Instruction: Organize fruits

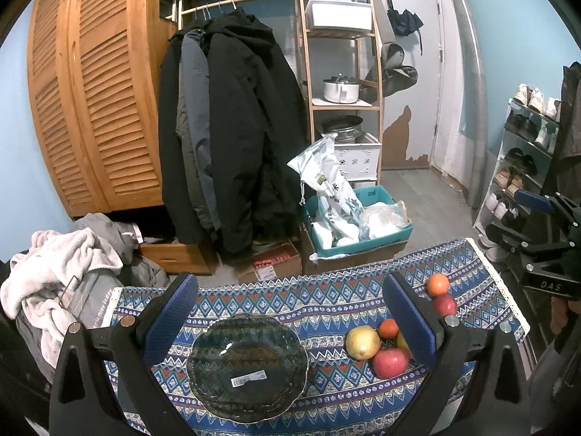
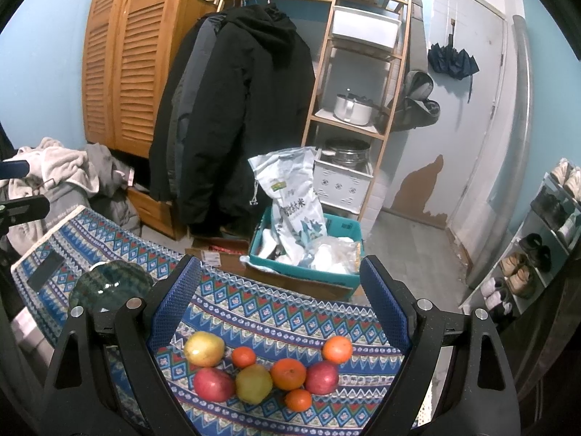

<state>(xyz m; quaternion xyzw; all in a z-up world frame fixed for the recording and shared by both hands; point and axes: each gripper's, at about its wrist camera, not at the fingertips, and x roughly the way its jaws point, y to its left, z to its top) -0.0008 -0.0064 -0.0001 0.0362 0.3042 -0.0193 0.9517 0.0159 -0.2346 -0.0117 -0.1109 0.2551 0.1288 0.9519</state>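
Note:
A dark green glass plate (image 1: 250, 363) lies empty on the patterned tablecloth (image 1: 326, 290), between the fingers of my open left gripper (image 1: 290, 312). To its right lie a yellow pear (image 1: 362, 342), red apples (image 1: 390, 363) and oranges (image 1: 438, 285). In the right wrist view the fruit cluster sits between the fingers of my open right gripper (image 2: 279, 298): two yellow pears (image 2: 203, 348), two red apples (image 2: 213, 384) and several oranges (image 2: 288, 374). The plate (image 2: 109, 285) is at the left there. Both grippers are empty and above the table.
Behind the table stand a teal crate (image 2: 308, 272) with bags, cardboard boxes (image 1: 268, 267), hanging coats (image 1: 232, 127), a wooden shelf (image 1: 345, 101) and a louvered wardrobe (image 1: 94, 101). A pile of clothes (image 1: 61, 276) lies left; a shoe rack (image 1: 526, 167) stands right.

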